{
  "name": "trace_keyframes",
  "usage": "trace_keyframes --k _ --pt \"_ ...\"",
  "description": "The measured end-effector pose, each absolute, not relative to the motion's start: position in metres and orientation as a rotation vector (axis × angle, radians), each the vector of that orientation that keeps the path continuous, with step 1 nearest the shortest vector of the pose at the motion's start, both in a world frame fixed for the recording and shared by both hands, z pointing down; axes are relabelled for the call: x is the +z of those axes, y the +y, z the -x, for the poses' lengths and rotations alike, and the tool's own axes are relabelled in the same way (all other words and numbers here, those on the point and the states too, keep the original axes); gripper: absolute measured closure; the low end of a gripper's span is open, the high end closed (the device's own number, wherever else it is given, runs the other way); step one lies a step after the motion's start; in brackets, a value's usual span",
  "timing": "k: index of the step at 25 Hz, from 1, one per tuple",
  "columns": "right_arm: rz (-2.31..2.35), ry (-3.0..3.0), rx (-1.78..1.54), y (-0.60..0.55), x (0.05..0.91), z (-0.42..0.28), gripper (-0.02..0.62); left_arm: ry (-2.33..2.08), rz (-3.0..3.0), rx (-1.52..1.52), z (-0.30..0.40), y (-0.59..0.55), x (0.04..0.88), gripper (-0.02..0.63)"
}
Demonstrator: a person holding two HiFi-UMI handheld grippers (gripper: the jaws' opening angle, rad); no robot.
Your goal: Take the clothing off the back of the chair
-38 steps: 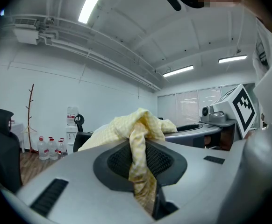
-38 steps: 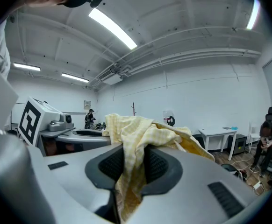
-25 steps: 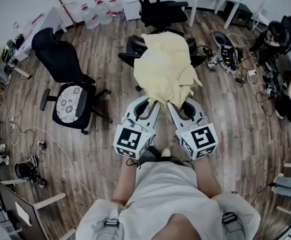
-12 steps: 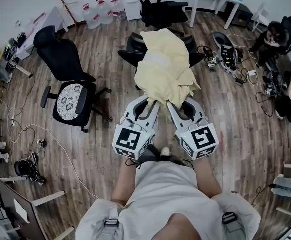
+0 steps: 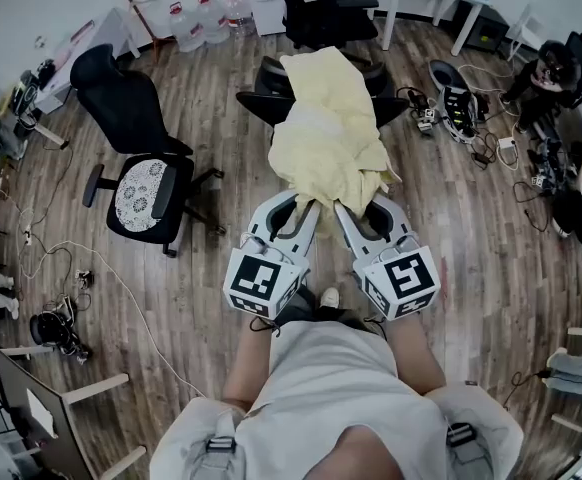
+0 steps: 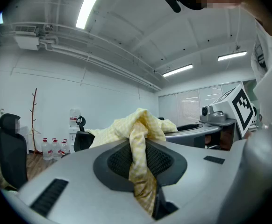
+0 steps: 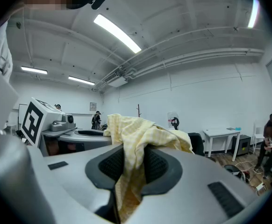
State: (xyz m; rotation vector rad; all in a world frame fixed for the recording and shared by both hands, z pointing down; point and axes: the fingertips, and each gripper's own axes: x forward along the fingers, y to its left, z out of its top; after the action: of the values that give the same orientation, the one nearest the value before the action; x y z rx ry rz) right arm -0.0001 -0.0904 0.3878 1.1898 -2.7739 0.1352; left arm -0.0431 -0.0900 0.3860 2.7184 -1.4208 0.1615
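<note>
Left tool (image 5: 306,208) and right tool (image 5: 343,209) are each clamping the yellow garment (image 5: 329,138), dragging it toward 6 o'clock. It's stretching off the chair (image 5: 259,96) at 12 o'clock, looks partly draped.

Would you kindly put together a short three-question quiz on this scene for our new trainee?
1. True or false: the left gripper and the right gripper each have their jaws closed on the yellow garment.
2. The garment's far end lies: A) on the floor, B) over the black chair, C) on a white desk.
3. Fill in: in the head view, the patterned cushion lies to the garment's ____.
Key: 1 true; 2 B; 3 left.
</note>
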Motion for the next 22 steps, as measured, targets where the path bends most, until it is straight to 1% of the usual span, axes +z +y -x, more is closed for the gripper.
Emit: trace_keyframes --k 22 --pt "-1.309 -2.71 0.129 -0.051 0.383 0.022 0.505 -1.281 -2.777 0.127 0.065 -0.053 0.382 0.534"
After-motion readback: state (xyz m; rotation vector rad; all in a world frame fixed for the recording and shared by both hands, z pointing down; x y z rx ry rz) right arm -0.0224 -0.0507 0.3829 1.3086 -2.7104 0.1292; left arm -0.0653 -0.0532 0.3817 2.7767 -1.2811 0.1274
